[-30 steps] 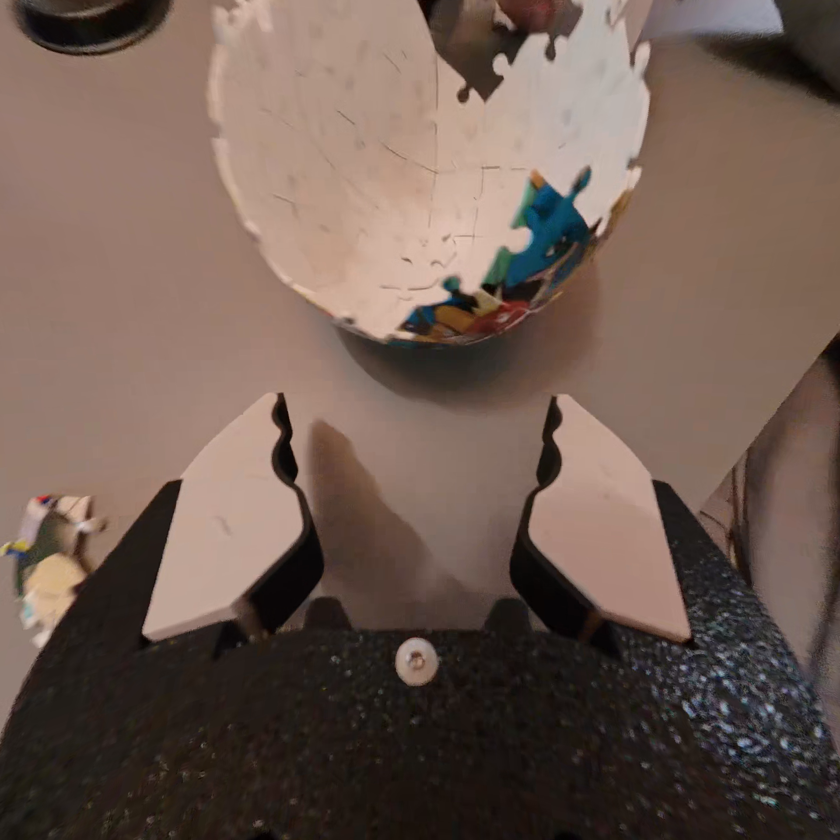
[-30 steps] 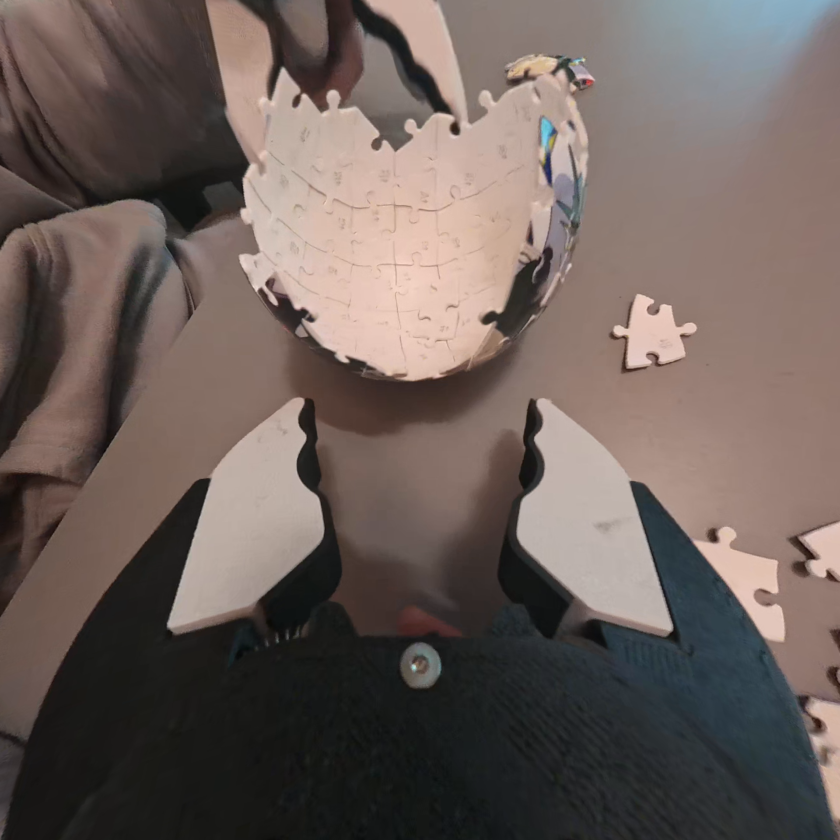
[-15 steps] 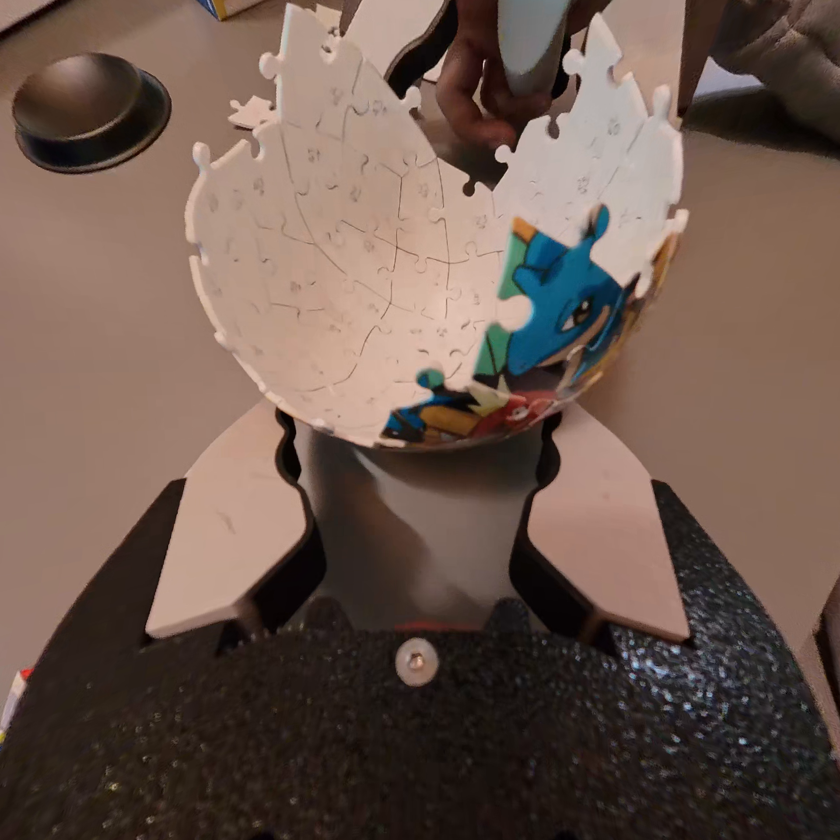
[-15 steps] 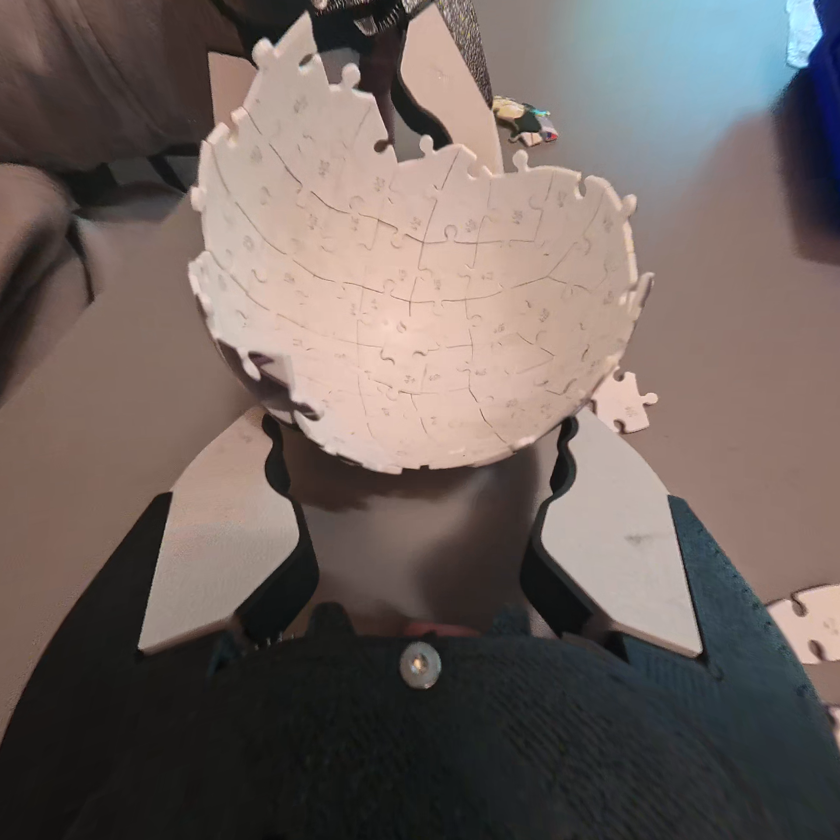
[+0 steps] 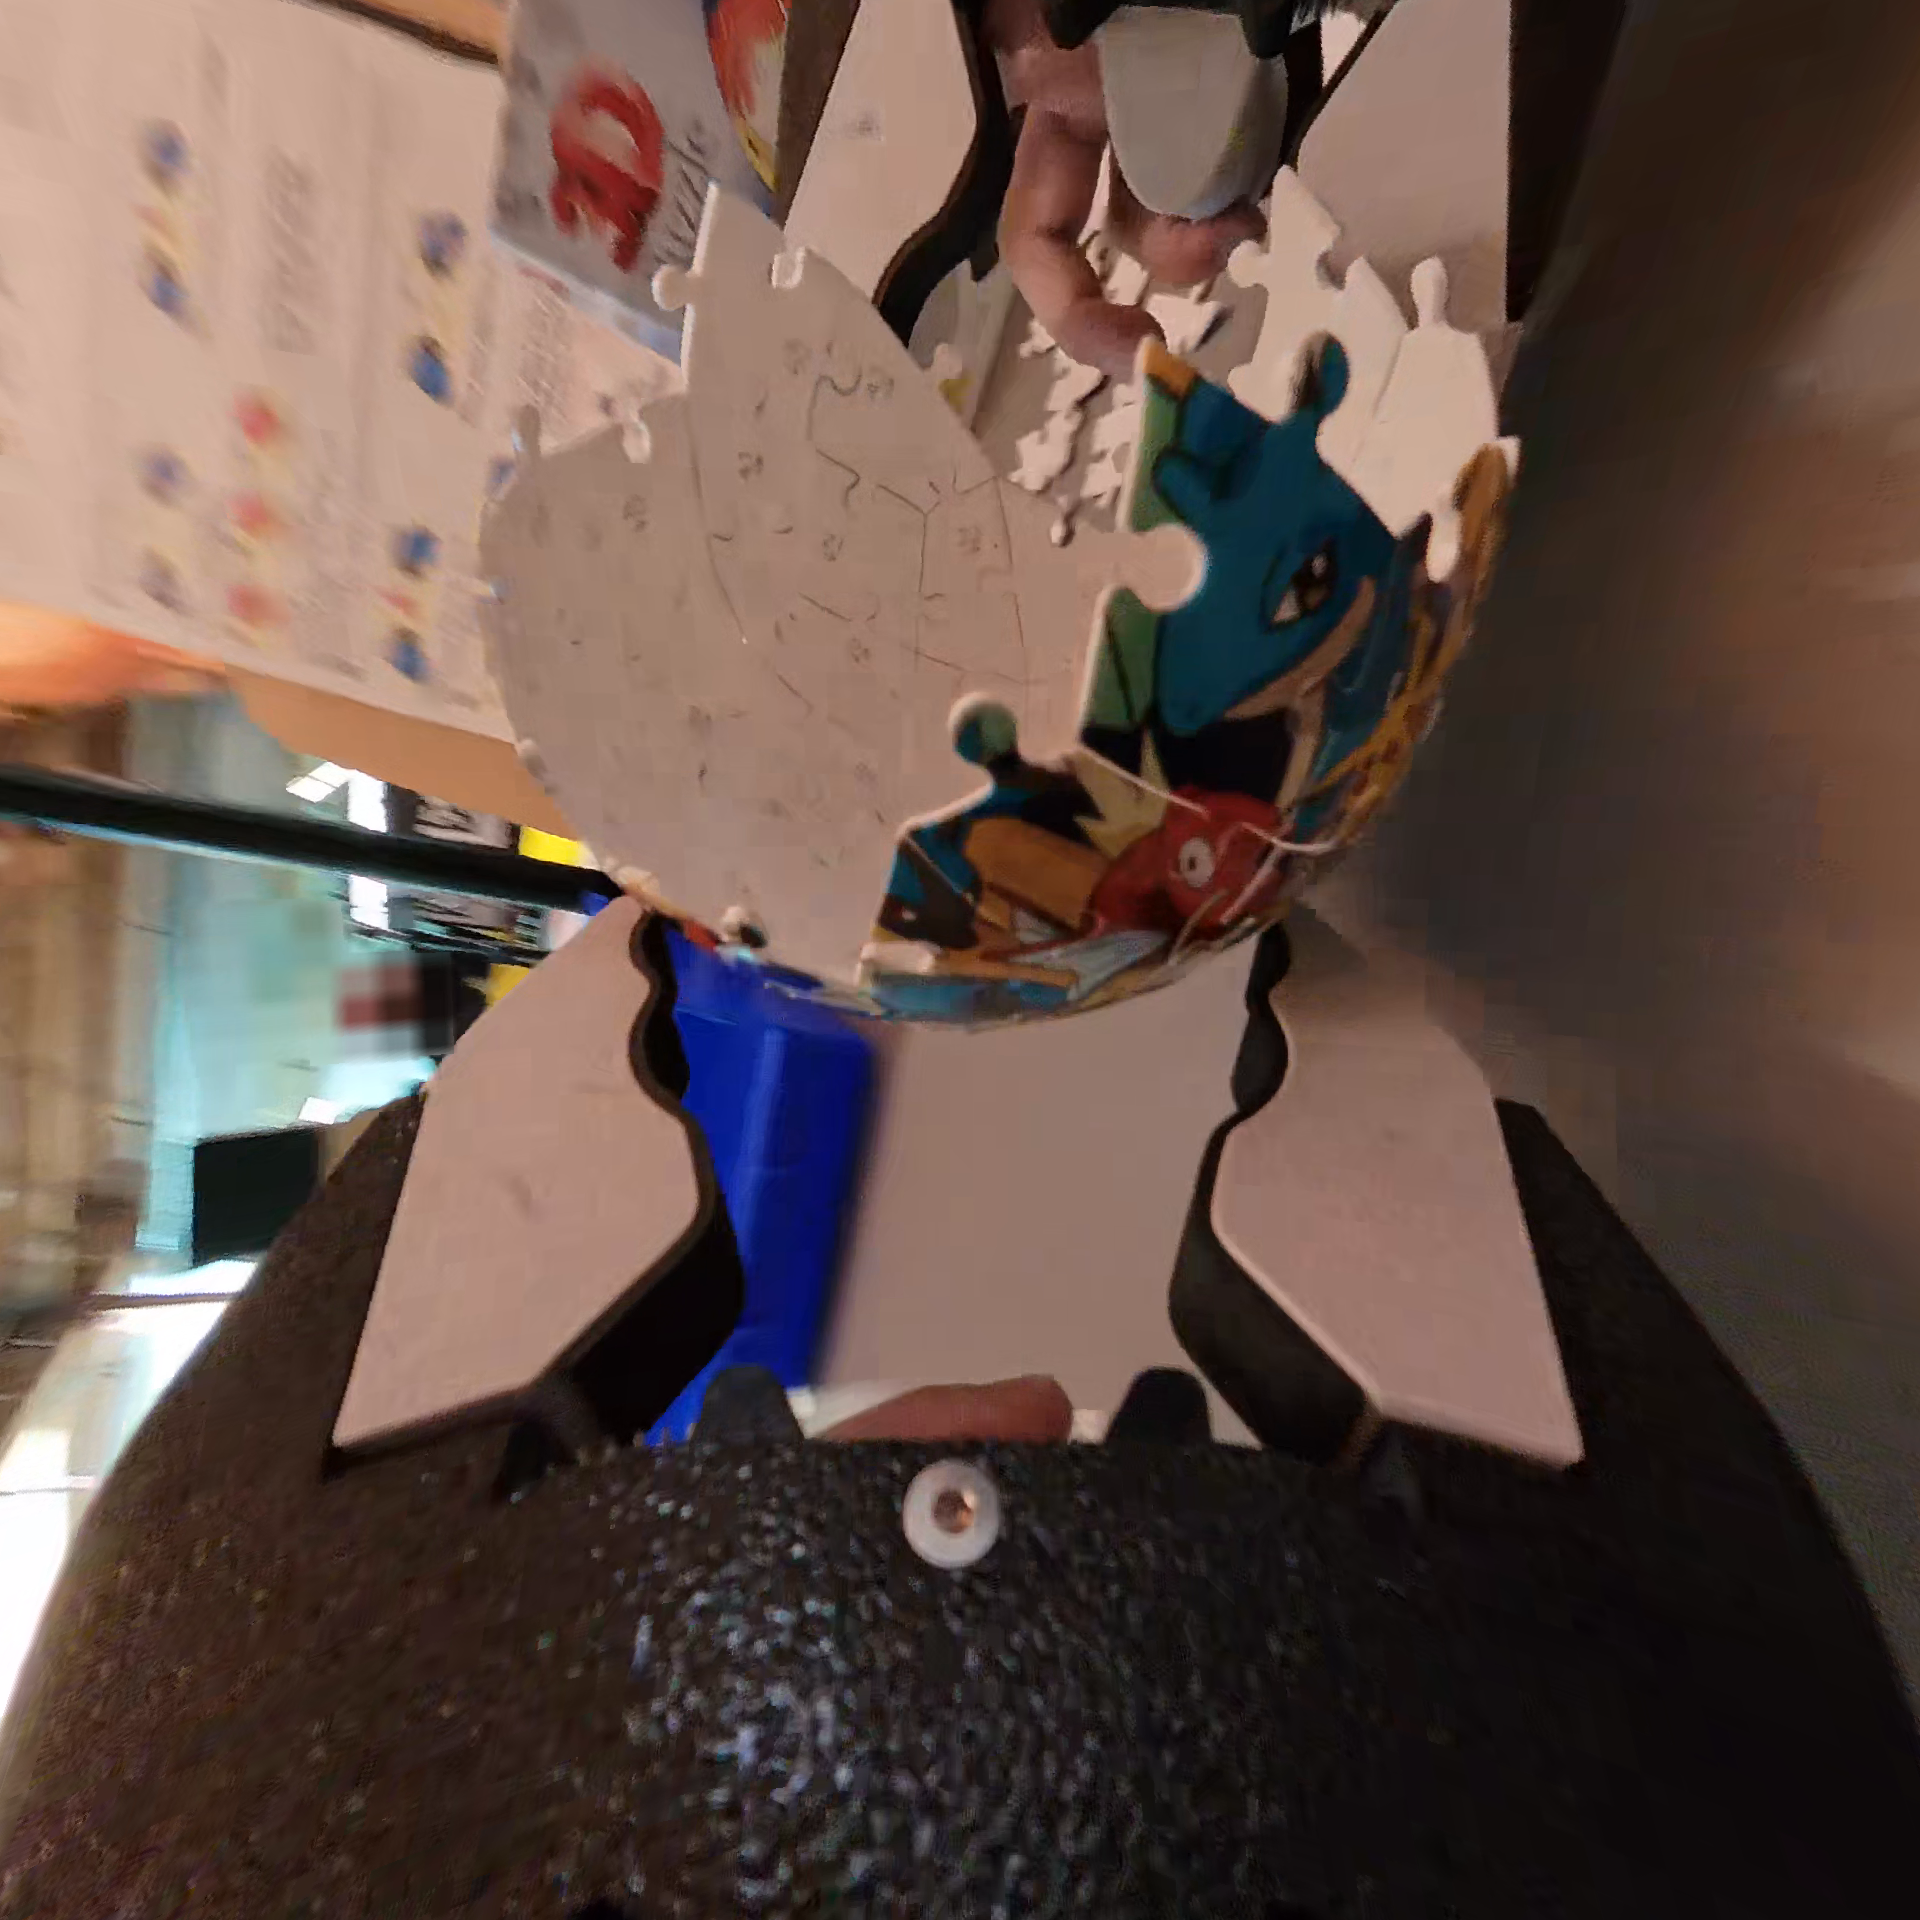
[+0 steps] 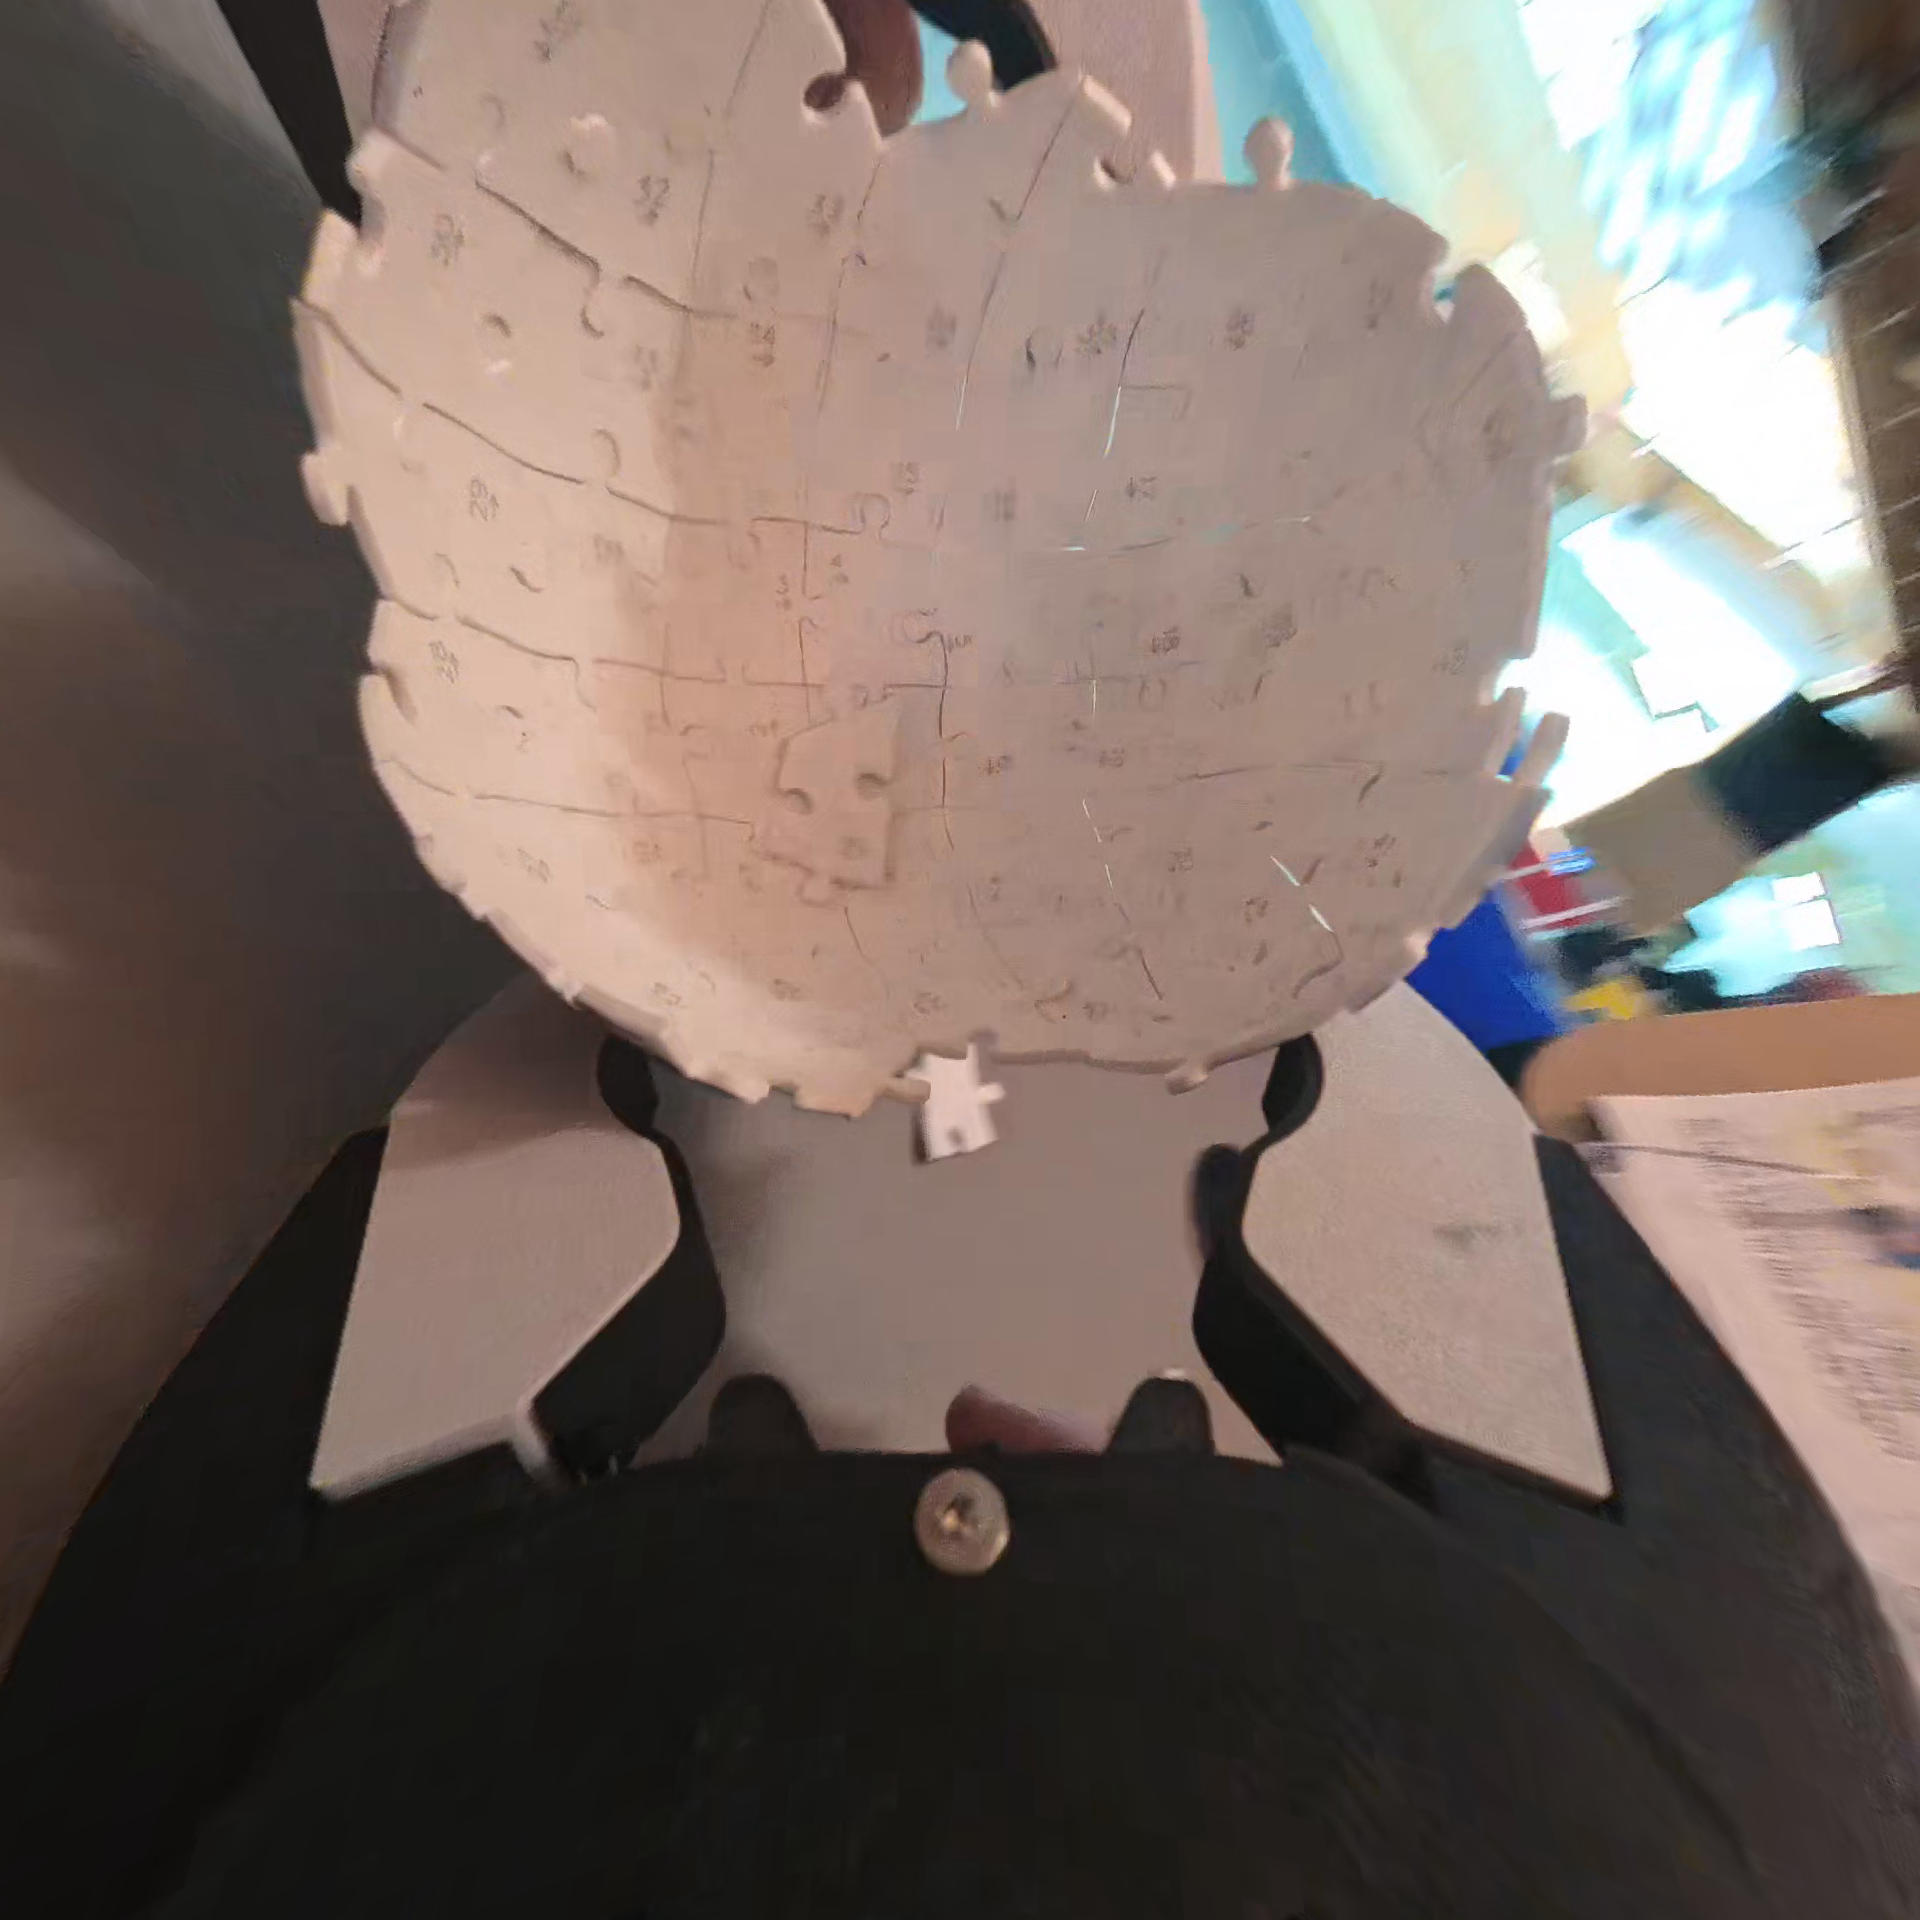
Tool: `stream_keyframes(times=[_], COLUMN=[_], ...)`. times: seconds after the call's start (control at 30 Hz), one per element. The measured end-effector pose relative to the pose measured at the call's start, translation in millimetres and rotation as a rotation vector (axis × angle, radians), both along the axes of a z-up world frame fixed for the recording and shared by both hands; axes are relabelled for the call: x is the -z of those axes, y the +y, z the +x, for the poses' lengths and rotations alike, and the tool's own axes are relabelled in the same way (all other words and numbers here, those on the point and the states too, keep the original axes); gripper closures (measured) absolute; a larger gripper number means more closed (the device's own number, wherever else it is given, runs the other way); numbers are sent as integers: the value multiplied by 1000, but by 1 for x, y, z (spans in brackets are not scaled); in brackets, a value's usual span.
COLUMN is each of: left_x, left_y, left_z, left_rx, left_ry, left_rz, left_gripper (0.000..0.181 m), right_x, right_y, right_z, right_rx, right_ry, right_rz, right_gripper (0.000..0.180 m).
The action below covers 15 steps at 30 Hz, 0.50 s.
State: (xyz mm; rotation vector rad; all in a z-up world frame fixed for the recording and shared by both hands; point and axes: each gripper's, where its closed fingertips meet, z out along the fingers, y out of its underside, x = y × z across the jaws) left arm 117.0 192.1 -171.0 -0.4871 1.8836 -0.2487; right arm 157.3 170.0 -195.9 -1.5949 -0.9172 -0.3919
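Half-built puzzle sphere, a white-lined bowl with a colourful outside, lies between the spread tips of both claws. Left claw and right claw are released, tips beside its near rim. A loose white piece shows just below the rim.

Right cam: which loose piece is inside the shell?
The larger off-white jigsaw piece on the white puzzle shell's inner wall; the small bright-white one shows below its rim.

Both wrist cameras look forward along their own tongs, very near the puzzle bowl at 12 o'clock — from opposite sides, sharing it.
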Motion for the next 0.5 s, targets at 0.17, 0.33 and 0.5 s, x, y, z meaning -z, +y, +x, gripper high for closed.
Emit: stream_keyframes(times=[0.17, 0.33, 0.5], left_x=[-41, -69, -91], left_y=[2, -2, -9], left_z=[1, 6, 11], left_rx=[52, 90, 88], left_ry=[-97, -235, -392], left_rz=[354, 589, 682], left_gripper=[77, 77, 74], right_x=[-35, -63, -94], right_y=[6, 1, -9], right_z=[5, 19, 25], right_rx=[134, 260, 323], right_ry=[-149, -372, -556], right_rz=[285, 456, 564], right_gripper=[64, 71, 72])
